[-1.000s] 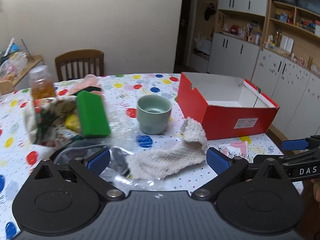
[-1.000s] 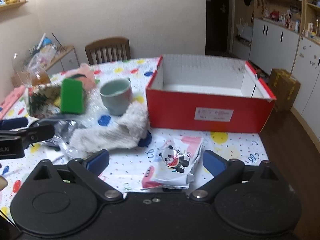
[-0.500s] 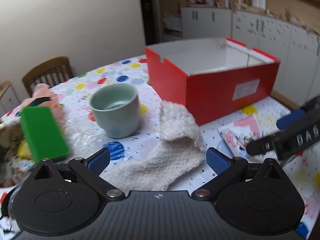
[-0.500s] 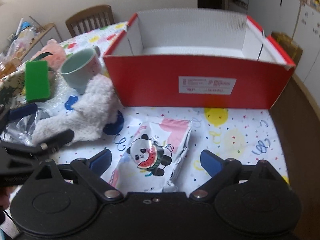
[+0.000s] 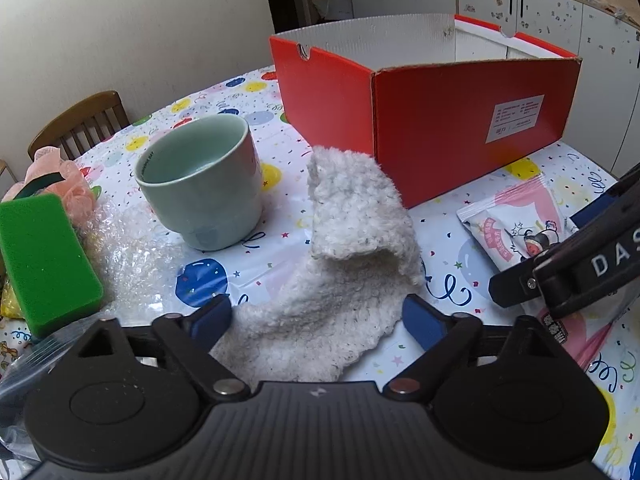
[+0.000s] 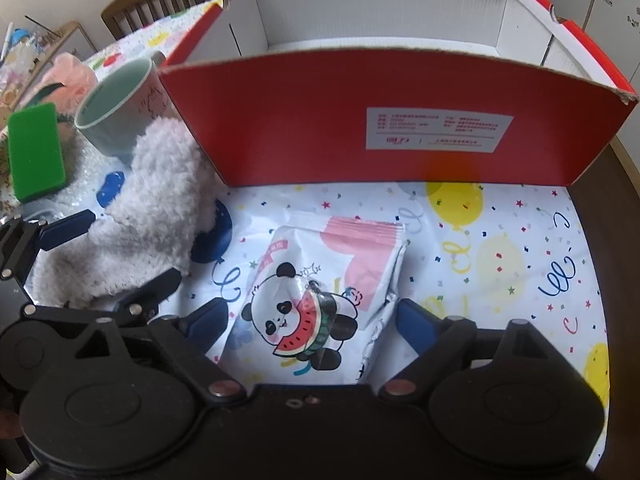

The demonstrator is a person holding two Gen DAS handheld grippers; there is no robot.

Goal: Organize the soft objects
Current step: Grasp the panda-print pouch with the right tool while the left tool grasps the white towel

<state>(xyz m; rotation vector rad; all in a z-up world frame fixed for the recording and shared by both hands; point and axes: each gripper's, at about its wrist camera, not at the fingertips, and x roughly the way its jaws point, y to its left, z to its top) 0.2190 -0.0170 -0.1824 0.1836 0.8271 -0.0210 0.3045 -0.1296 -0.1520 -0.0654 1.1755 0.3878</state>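
Note:
A fuzzy white cloth point(image 5: 344, 264) lies crumpled on the balloon-print tablecloth, in front of the red box's point(image 5: 460, 120) corner. My left gripper point(image 5: 316, 318) is low over the cloth's near end. Its jaws are closing, the blue pads stand at the cloth's two edges, and no squeeze shows. In the right wrist view a panda-print soft packet point(image 6: 320, 280) lies flat before the box point(image 6: 320, 120). My right gripper point(image 6: 312, 320) straddles the packet, its jaws closing with the pads just outside it. The left gripper point(image 6: 132, 246) shows there around the cloth point(image 6: 152, 200).
A pale green cup point(image 5: 200, 184) stands just left of the cloth. A green sponge point(image 5: 44, 260), bubble wrap point(image 5: 128, 248) and a pink puff point(image 5: 68, 176) lie further left. A wooden chair point(image 5: 80, 120) is behind the table. The right gripper's fingers point(image 5: 520, 288) reach in close on the right.
Both grippers have come down and forward. The cloth now sits between the left pads and the packet between the right pads. Both pairs of jaws have narrowed a little.

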